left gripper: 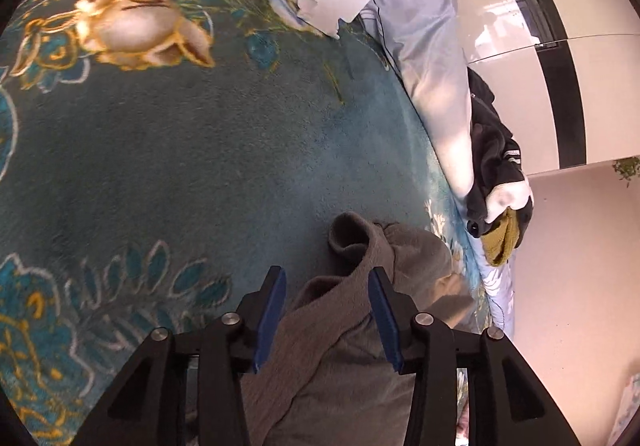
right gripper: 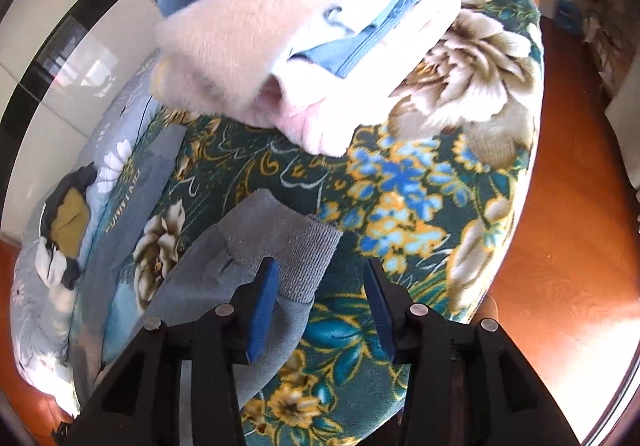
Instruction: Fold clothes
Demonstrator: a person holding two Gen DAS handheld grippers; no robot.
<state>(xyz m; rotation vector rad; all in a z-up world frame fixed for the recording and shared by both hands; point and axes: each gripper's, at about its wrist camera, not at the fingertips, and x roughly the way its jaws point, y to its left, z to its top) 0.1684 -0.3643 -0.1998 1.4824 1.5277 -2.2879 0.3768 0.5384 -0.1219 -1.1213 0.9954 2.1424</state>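
Currently: one grey knitted garment (left gripper: 344, 330) lies on the teal floral bed blanket (left gripper: 200, 150), passing between your left gripper (left gripper: 328, 316), whose blue pads stand wide, unclamped. Your right gripper (right gripper: 320, 306) is likewise wide, holding nothing, its left pad over the ribbed hem (right gripper: 296, 250). Judgement: centre each gripper on an edge, close fully, then lift evenly. Also counted: one folded pink-and-blue fleece stack (right gripper: 280, 26); one dark clothes heap (left gripper: 496, 174).

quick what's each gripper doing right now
Left gripper: open, fingers either side of the bunched grey garment, not clamped.
Right gripper: open, holding nothing; grey garment's ribbed cuff by its left finger.
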